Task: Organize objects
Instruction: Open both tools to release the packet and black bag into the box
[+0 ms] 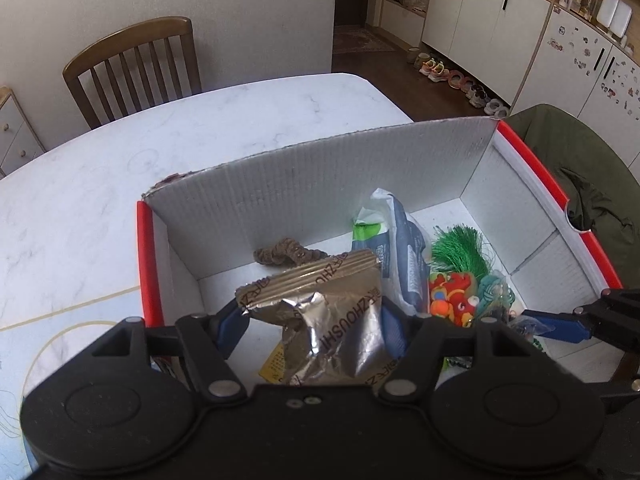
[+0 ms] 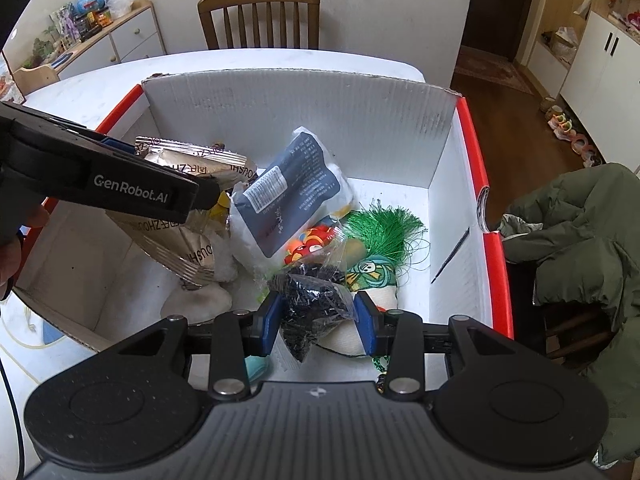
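Left wrist view: left claw (image 1: 314, 330) clamps one foil packet (image 1: 332, 320), right claw (image 2: 316, 318) clamps one clear bag (image 2: 316, 304), inside one box (image 2: 304, 120).

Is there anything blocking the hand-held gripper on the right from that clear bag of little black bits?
Nothing visible does. The right hand-held gripper already has the clear bag of black bits between its blue fingers, above the other items in the white box. Whether the fingers actually press the bag is unclear. The left hand-held gripper is off to the side, at a foil pouch.
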